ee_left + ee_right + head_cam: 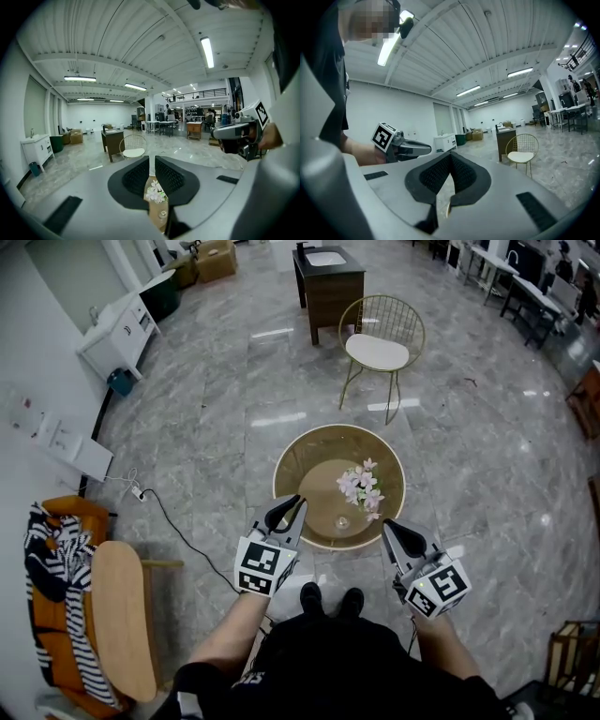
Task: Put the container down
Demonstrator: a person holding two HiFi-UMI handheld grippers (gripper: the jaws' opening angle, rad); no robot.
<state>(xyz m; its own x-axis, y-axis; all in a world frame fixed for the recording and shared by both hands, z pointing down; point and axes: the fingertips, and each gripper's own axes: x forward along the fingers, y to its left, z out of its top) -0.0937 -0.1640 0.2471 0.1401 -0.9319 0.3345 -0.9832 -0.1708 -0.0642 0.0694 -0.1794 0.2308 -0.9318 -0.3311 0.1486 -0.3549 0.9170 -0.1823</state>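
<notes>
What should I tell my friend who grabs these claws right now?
Left claw: shut on the near rim of the container.
Right claw: shut on the same rim, further right.
Container: round, gold, upright, with pink flowers inside.
Done: both claws grip it.
Left: I can't tell if it touches the floor. Lower it gently, then open both claws.

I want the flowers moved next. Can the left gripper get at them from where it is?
Probably yes. The left gripper hangs by the near rim of the round gold-rimmed container, and the flowers stand uncovered just beyond it, with nothing between. Its jaws are shut, so they must open first.
</notes>
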